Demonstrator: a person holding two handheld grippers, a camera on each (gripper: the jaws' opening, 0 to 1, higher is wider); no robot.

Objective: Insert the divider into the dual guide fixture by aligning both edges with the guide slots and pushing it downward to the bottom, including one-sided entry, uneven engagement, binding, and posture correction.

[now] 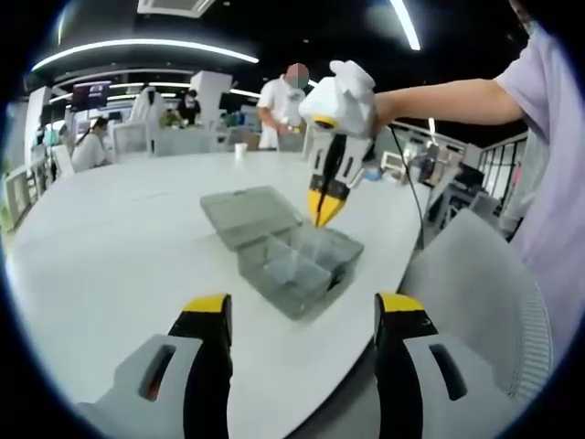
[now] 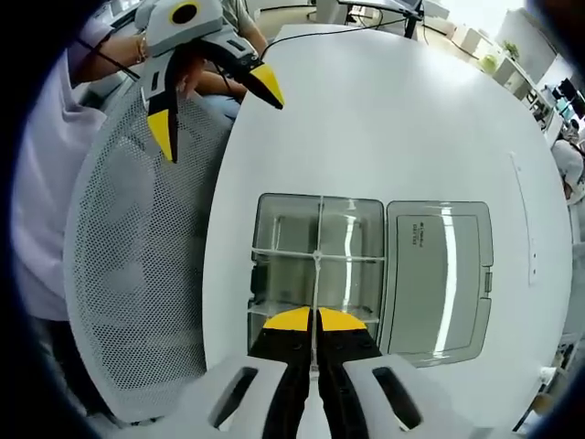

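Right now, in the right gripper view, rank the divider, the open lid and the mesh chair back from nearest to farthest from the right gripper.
1. Divider, clamped between the right gripper tips, inside the clear box.
2. Open lid, lying flat to the view's right.
3. Mesh chair back, off the table at the view's left.

The left gripper (image 1: 302, 315), jaws apart, hangs off the white table's (image 1: 119, 256) near edge. The right gripper (image 1: 324, 208) dips into the clear compartment box (image 1: 297, 261) (lid (image 1: 249, 212) open flat) near that edge.
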